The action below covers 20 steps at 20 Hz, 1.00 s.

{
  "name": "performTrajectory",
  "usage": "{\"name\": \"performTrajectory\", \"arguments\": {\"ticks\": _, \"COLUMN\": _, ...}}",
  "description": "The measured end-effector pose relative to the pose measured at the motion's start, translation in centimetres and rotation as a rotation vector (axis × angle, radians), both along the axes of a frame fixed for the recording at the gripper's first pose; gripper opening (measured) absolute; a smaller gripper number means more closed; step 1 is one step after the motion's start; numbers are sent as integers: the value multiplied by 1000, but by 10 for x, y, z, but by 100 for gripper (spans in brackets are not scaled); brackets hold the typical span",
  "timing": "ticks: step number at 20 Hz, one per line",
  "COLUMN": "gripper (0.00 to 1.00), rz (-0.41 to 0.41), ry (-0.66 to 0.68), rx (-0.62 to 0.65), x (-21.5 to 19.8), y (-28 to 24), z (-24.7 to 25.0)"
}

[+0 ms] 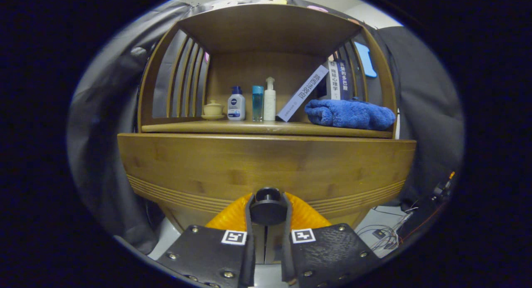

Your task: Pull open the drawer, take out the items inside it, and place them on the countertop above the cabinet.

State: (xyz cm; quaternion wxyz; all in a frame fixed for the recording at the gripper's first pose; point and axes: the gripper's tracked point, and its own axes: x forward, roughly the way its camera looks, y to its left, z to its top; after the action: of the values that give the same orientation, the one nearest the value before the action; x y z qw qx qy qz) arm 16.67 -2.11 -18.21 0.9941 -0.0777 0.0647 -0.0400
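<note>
Gripper fingers sit pressed in on the round dark knob from both sides, pinching it just below the drawer front.

That front is the largest thing ahead: a broad wooden panel with a band of grooves along its lower edge, and it looks closed or nearly so, since nothing of the inside shows. Above it runs the countertop, roofed by a slatted wooden hutch.

On the countertop, from big to small: a folded blue towel at the right, books leaning behind it, then three bottles in a row, and a small lidded cup at the left.

By my judgement the drawer is stiff, solid wood and fairly heavy, so it should slide as one rigid piece. The knob is the only sensible hold; it is small, smooth and round, so the grip could slip off unless the pull runs straight back. What lies inside cannot be told yet.
</note>
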Motion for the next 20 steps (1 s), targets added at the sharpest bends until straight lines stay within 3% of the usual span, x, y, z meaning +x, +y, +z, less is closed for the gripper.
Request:
{"name": "performTrajectory", "arguments": {"ticks": 12, "gripper": 24, "rz": 7, "ry": 66, "rx": 26, "x": -111, "y": 3, "z": -14}}
{"name": "performTrajectory", "arguments": {"ticks": 16, "gripper": 25, "rz": 4, "ry": 62, "rx": 69, "x": -115, "y": 4, "z": -16}}
{"name": "performTrajectory", "arguments": {"ticks": 19, "gripper": 25, "rz": 18, "ry": 73, "rx": 30, "x": -116, "y": 5, "z": -17}}
{"name": "performTrajectory", "arguments": {"ticks": 20, "gripper": 31, "rz": 38, "ry": 88, "rx": 32, "x": -117, "y": 7, "z": -19}}
